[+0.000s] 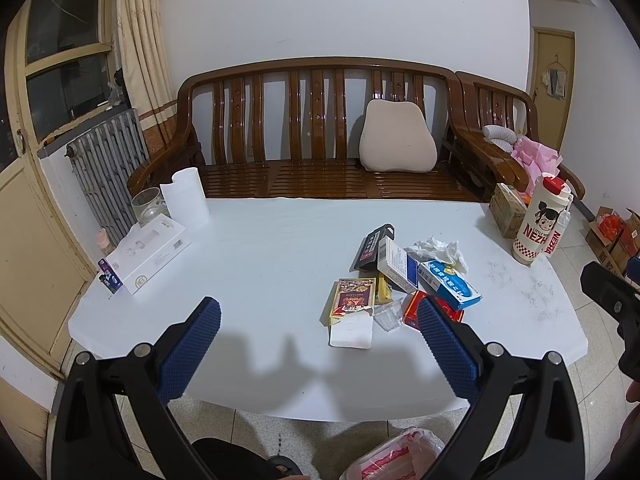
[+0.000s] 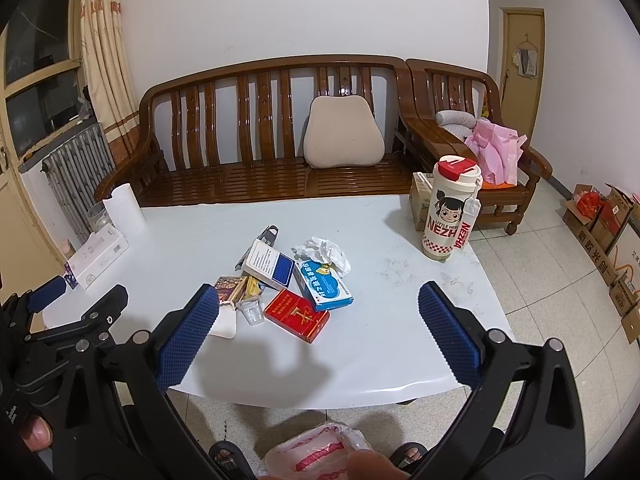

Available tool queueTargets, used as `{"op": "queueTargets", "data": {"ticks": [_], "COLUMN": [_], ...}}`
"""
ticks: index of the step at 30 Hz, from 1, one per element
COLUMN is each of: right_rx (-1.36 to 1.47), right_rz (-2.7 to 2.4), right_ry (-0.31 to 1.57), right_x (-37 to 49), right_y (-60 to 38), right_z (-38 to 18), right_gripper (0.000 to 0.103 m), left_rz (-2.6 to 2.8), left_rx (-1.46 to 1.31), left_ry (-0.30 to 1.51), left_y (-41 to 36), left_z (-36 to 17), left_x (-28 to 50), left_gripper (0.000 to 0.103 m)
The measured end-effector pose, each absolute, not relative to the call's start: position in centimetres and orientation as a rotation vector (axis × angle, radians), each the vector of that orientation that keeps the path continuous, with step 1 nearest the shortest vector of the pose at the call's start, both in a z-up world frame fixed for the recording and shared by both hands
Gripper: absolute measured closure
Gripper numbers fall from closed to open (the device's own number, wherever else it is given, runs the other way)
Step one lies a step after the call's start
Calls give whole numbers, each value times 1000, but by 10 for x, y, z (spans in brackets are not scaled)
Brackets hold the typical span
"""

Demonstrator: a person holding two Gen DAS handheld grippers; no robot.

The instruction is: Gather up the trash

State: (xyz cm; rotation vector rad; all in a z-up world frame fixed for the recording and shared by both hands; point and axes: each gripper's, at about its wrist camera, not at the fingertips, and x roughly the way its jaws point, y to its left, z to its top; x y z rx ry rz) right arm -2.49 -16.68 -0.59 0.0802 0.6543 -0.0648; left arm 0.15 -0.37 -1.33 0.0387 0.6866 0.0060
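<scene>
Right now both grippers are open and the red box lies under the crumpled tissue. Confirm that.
Not quite. The red box lies apart from the tissue, at the pile's near edge beside the blue box; the right wrist view shows it. Both grippers are open.

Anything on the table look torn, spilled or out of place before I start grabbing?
Yes: the yellow box at the near edge of the litter pile has its end flap torn open, white inside showing. A crumpled tissue lies behind the blue box. Gritty specks dot the table near the Nezha bottle. Both grippers are open and empty.

trash pile (image 2: 288, 284) on table (image 2: 380, 344), bench (image 2: 260, 176) behind
</scene>
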Motion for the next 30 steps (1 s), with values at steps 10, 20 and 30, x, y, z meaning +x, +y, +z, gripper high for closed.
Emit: {"op": "queueTargets", "data": {"ticks": [10,20,30], "right_rx": [80,82,83], "right_rz": [-65,-64,-64], "right_ry": [653,655,662], "right_x": [-25,-25,-25], "right_y": [-167,-167,-167], "right_z": [-6,-8,-14], "right_gripper": [5,5,5], "left_rz": [5,-1,-9], "left_rx": [36,39,39], "left_ry": [689,693,701], "left_y": [-4,-5,-5], "left_z": [-14,-19,-21], "left_x": [2,1,1], "left_gripper": [7,7,7]}}
